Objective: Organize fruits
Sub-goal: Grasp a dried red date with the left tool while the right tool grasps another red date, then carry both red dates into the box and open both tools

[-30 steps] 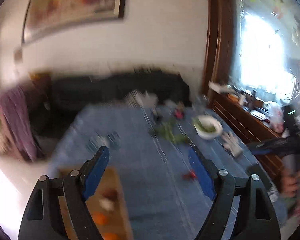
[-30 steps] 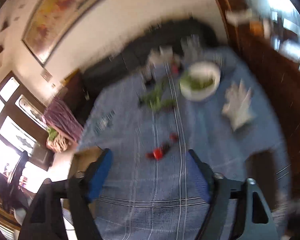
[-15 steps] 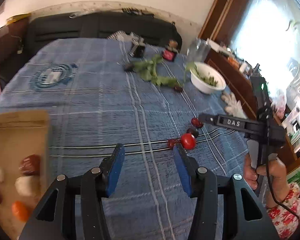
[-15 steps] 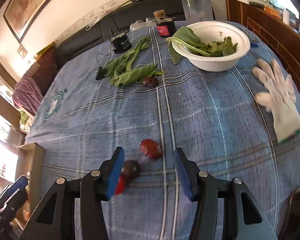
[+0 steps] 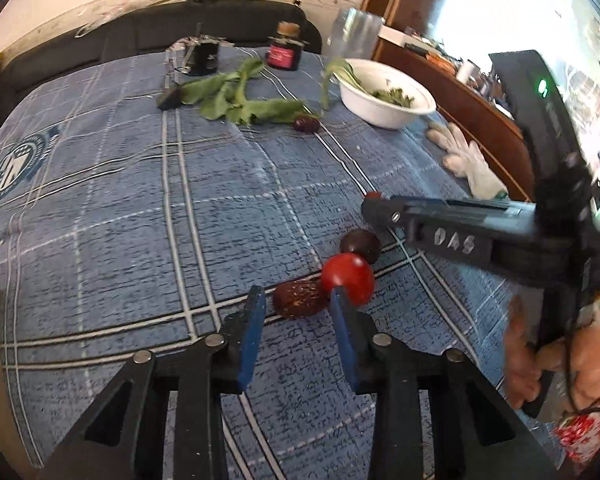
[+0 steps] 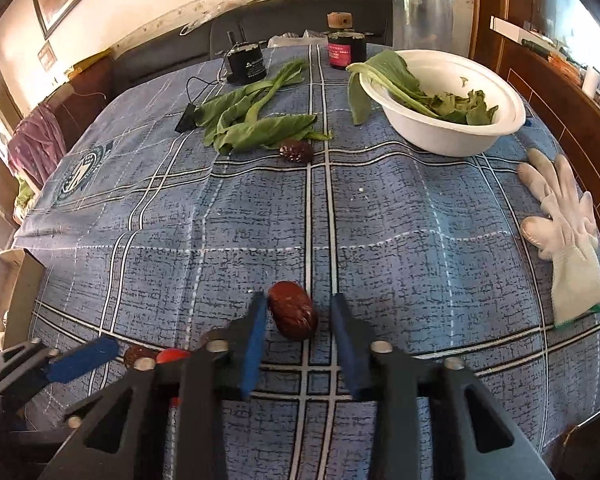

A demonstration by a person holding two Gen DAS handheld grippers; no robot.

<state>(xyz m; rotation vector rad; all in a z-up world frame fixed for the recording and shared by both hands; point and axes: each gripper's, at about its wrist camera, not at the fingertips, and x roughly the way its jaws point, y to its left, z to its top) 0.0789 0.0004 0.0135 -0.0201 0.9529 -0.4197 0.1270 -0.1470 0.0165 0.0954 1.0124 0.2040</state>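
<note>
On the blue checked cloth my left gripper (image 5: 298, 292) is closing on a wrinkled brown date (image 5: 300, 300), which fills the space between its blue pads. A red tomato (image 5: 348, 280) touches that date on the right, and a dark round fruit (image 5: 360, 246) lies just behind it. My right gripper (image 6: 298, 300) is closing on a second, redder date (image 6: 294, 314), which sits against its left pad. In the left wrist view the right gripper (image 5: 376, 204) reaches in from the right. A third date (image 6: 296, 151) lies by the leaves.
A white bowl (image 6: 440, 136) of greens stands at the far right, with loose leaves (image 6: 252, 120) to its left. A white glove (image 6: 564, 232) lies at the right edge. Jars and a glass stand at the back. A cardboard box edge (image 6: 20, 280) shows at the left.
Both grippers came down from facing the room to the cloth. Each pair of jaws narrowed from wide apart to a date's width, with a date now between them.
</note>
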